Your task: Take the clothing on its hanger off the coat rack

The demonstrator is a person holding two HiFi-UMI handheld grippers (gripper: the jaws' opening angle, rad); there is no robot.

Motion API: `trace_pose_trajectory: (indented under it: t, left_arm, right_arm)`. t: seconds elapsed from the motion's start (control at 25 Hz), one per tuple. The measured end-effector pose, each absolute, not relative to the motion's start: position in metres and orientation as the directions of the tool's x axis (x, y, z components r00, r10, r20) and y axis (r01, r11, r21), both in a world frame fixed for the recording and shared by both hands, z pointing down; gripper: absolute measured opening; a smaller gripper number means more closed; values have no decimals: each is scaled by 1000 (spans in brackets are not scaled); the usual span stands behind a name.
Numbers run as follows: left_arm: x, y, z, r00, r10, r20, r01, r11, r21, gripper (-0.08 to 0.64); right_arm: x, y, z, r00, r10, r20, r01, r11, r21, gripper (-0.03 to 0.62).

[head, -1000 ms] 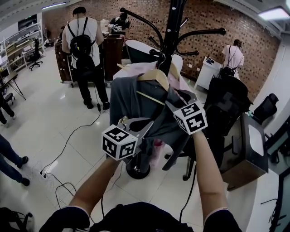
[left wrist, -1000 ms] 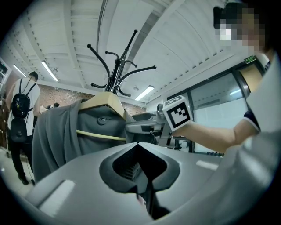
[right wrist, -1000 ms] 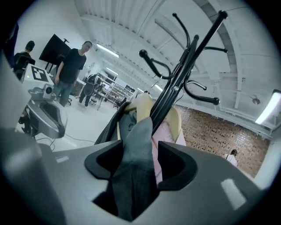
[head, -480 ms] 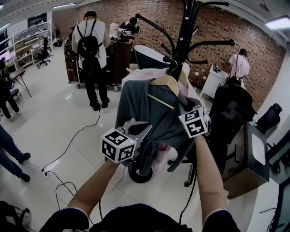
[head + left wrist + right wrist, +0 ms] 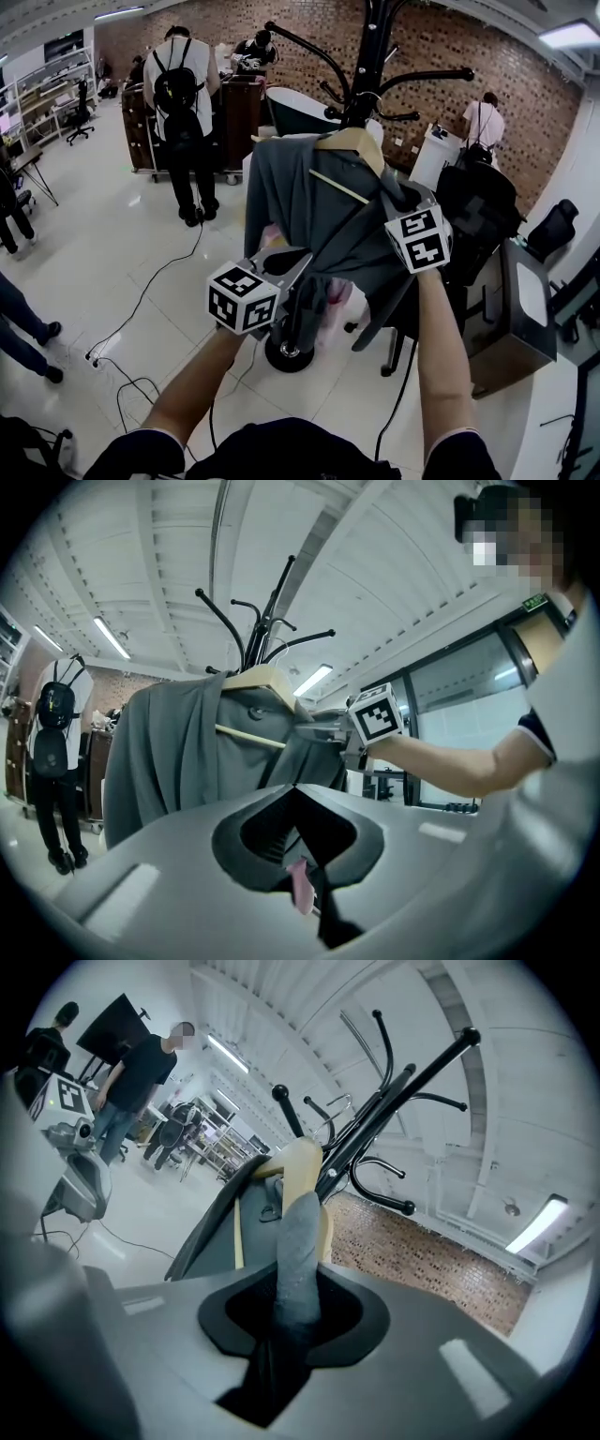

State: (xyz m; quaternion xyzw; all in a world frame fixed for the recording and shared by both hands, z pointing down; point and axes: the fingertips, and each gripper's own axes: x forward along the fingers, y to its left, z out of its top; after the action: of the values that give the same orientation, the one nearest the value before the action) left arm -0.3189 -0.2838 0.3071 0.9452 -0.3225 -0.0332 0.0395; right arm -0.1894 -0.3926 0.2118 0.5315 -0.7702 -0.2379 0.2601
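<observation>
A grey garment (image 5: 300,206) hangs on a wooden hanger (image 5: 349,142) against the black coat rack (image 5: 370,56). My right gripper (image 5: 386,204) is shut on the hanger's right shoulder through the grey cloth. Its jaws have just been closing. In the right gripper view the cloth-covered hanger arm (image 5: 300,1232) runs out between the jaws toward the rack's pole (image 5: 394,1101). My left gripper (image 5: 298,262) sits level at the garment's lower edge with its jaws together. A pink strip (image 5: 300,888) shows in the hollow between them, and whether it is pinched I cannot tell.
The rack's round base (image 5: 289,352) stands on the tiled floor, with cables (image 5: 141,300) to its left. A person with a backpack (image 5: 178,103) stands by a brown cart (image 5: 234,108). A black chair (image 5: 478,216) and a desk (image 5: 511,309) stand at the right.
The right gripper closed on the hanger's shoulder and rose with it, so hanger and garment sit higher against the rack. The left gripper stayed where it was.
</observation>
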Motion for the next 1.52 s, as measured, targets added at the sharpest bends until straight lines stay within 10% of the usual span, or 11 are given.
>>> trace_pose_trajectory:
  t: [1.52]
  left_arm:
    - [-18, -205, 319, 953, -303, -13, -299, -948, 111, 11]
  right_arm:
    - [148, -190, 251, 29, -984, 178, -770, 91, 632, 75]
